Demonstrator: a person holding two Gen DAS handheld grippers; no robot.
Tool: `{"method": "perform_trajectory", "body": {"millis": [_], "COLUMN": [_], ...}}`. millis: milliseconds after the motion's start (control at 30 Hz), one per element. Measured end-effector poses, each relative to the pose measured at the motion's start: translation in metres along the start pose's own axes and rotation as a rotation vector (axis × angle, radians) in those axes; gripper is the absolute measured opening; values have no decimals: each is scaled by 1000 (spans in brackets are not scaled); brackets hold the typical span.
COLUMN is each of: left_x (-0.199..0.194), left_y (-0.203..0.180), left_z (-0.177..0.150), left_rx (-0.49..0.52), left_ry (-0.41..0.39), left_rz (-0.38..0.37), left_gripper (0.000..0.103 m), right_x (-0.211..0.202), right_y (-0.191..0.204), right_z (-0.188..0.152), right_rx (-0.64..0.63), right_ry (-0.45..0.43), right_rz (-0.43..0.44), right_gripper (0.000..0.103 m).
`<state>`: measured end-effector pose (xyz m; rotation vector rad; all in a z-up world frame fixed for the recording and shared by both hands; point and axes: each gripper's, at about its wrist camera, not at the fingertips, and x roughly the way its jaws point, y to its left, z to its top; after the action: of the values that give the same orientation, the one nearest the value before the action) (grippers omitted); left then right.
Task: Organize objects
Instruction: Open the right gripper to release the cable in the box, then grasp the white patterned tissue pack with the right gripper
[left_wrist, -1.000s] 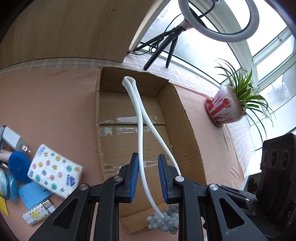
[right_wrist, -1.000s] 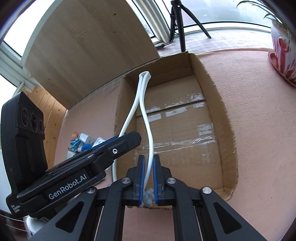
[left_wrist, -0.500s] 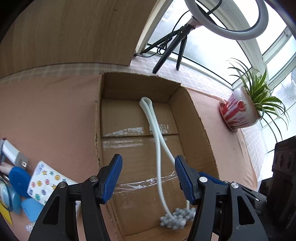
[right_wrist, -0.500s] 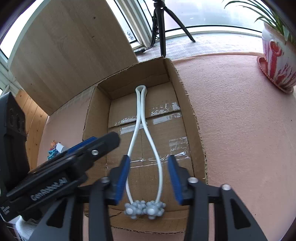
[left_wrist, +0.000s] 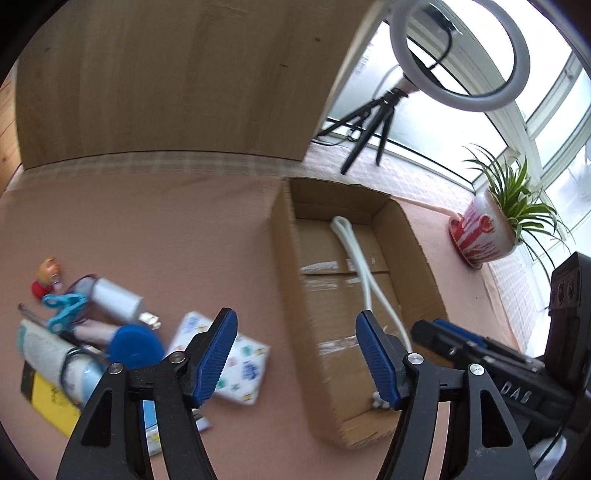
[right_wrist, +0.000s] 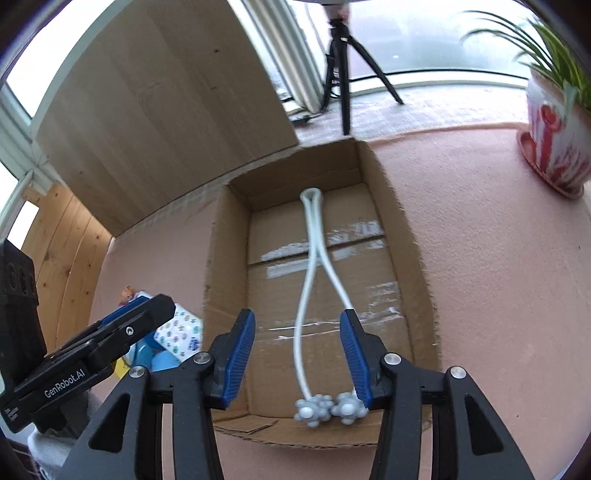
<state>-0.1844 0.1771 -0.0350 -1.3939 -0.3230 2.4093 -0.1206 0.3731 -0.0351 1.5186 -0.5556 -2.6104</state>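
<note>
A white U-shaped massager with grey knobbed balls at its ends lies flat inside the open cardboard box; in the left wrist view the massager runs along the box floor. My right gripper hangs open above the box's near end, nothing between its blue pads. My left gripper is open too, hovering over the pink mat between the box and a heap of small items: a patterned tissue pack, a blue round lid, a white charger, a blue clip.
A potted plant in a red-and-white pot stands right of the box. A ring light on a tripod stands behind it, by the window. A wooden panel closes the back left. A yellow booklet lies at the near left.
Both grippers let go of the massager and opened; it dropped flat into the box. The left gripper then swung left toward the heap of items, and the right one drew back.
</note>
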Motion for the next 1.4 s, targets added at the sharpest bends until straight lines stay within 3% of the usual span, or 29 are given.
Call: {"method": "perform_trajectory", "body": {"millis": [267,500,1100,1167,1333,1400], "left_x": [-28,-16,15,18,17,15], "left_y": [72,98,93,91,97,101], "left_z": [-35,-60,-78,-80,-83,-83], "left_rx": [-46,-45,18,30,25,14], "left_ry": [39,114,179,187,184,183], "left_rz": [57,100,56,62,85,73], "left_gripper": [72,77,76,62,40,36], "right_x": [18,55,127,131,138,141], "right_y": [61,98,138,141,144,145], "right_z": [3,5,11,12,17,17], "right_rx": [-129,-162,-232,-251,-266,-271], "right_ry": [53,153,250,246,233,251], "right_rz": [112,142,5,-27,-73,-76], "right_gripper": [44,44,47,53,55,55]}}
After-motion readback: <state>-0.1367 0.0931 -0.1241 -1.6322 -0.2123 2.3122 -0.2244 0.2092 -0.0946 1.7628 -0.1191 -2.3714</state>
